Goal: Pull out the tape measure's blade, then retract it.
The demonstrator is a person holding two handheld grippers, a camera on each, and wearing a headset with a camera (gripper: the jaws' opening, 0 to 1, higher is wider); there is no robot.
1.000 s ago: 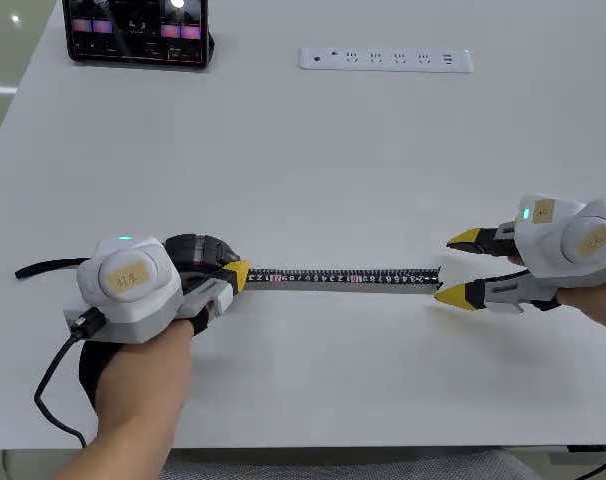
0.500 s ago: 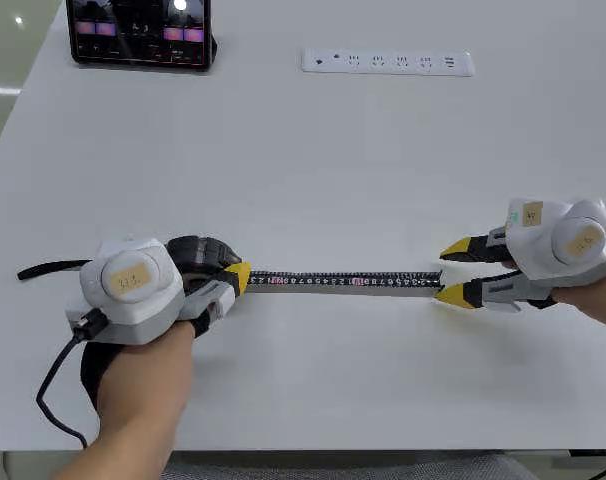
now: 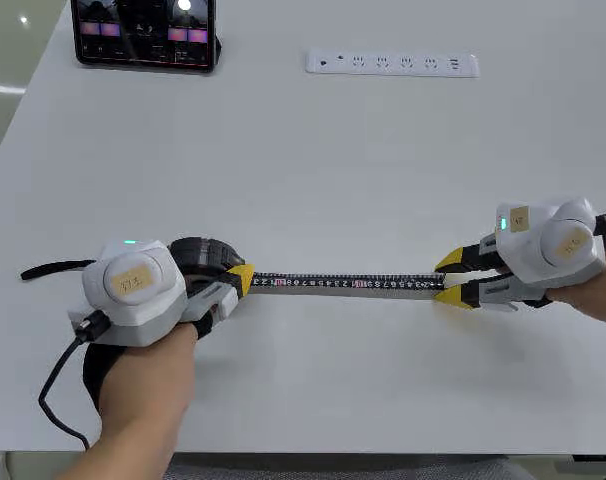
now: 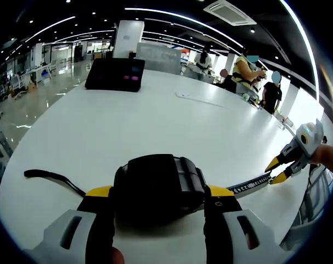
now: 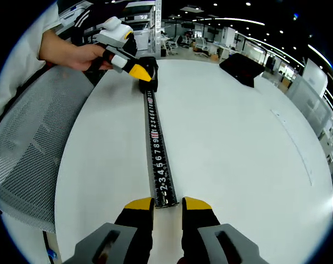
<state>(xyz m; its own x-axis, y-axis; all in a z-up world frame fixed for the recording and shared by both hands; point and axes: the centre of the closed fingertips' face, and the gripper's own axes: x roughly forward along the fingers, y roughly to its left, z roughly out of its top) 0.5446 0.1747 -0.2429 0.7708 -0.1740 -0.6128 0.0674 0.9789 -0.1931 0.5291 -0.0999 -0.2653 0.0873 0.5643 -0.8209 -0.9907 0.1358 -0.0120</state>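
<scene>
The left gripper [image 4: 159, 192] is clamped on the tape measure [image 3: 205, 258] at the table's [image 3: 313, 160] left, its blade [image 3: 348, 283] stretched toward the right gripper [image 5: 167, 204], whose jaws closely flank the tip (whether they pinch it, I cannot tell), so a weak hold may let it snap back.

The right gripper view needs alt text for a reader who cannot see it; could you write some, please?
A tape measure's blade runs across a white table from between the right gripper's close-set jaws to its black case, held by the left gripper.
</scene>
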